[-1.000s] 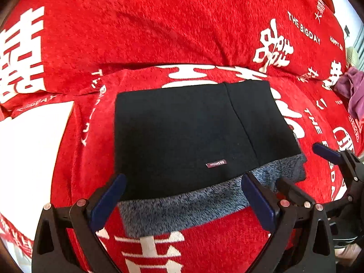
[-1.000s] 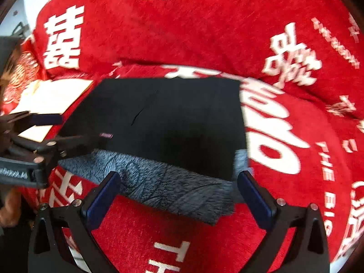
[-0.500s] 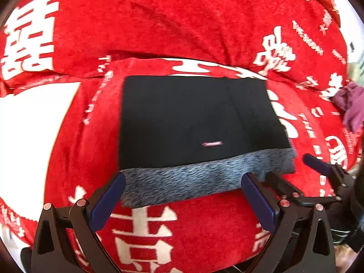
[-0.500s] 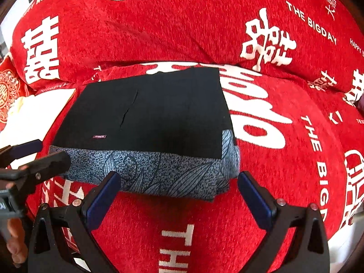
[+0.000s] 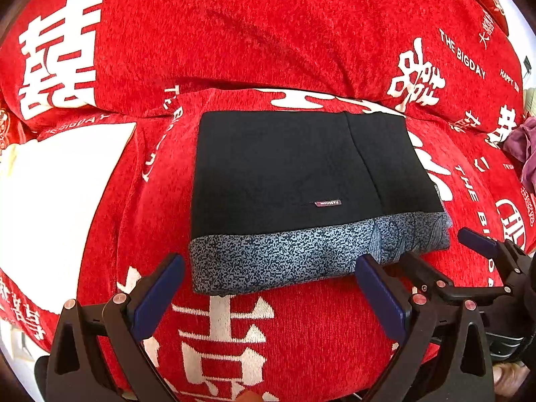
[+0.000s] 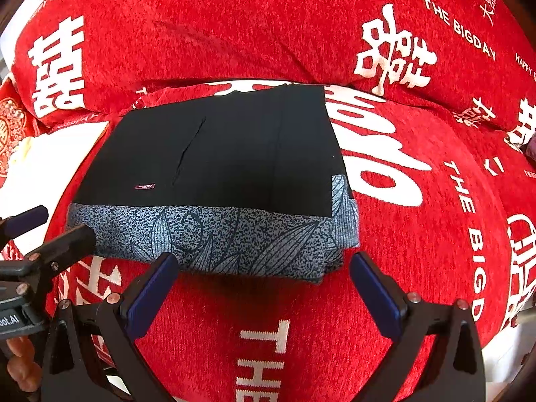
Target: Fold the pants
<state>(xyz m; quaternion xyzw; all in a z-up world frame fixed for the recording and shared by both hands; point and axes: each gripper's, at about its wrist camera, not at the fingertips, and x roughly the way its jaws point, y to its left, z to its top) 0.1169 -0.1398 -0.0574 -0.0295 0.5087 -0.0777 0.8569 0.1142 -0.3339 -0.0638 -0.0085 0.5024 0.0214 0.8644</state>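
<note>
- The pants lay folded into a flat black rectangle on the red cover, just short of the crease where the seat met the back cushion.
- A grey patterned band ran along the bundle's near edge, the side facing both grippers.
- The bundle's long axis ran left to right, across the line of the fingers, not along it.
- The left gripper hovered off the near edge with its jaws spread wide and nothing between them; the band's left half lay straight ahead of the gap.
- The right gripper was likewise spread and empty, facing the band's right half and the near right corner.
- Both sat just beside the near edge. Neither looked clearly nearer, though the fisheye bend made that hard to judge.
- The near right corner looked slightly loose, with a strip of grey lining showing up the right edge.
- A small label lay on the black face close to the band.
- My judgement: the fold looked finished or close to it. Any further fold would turn on lifting the near edge away toward the back cushion, one gripper at each near corner.
- A purple cloth sat well apart at the cover's right edge.
</note>
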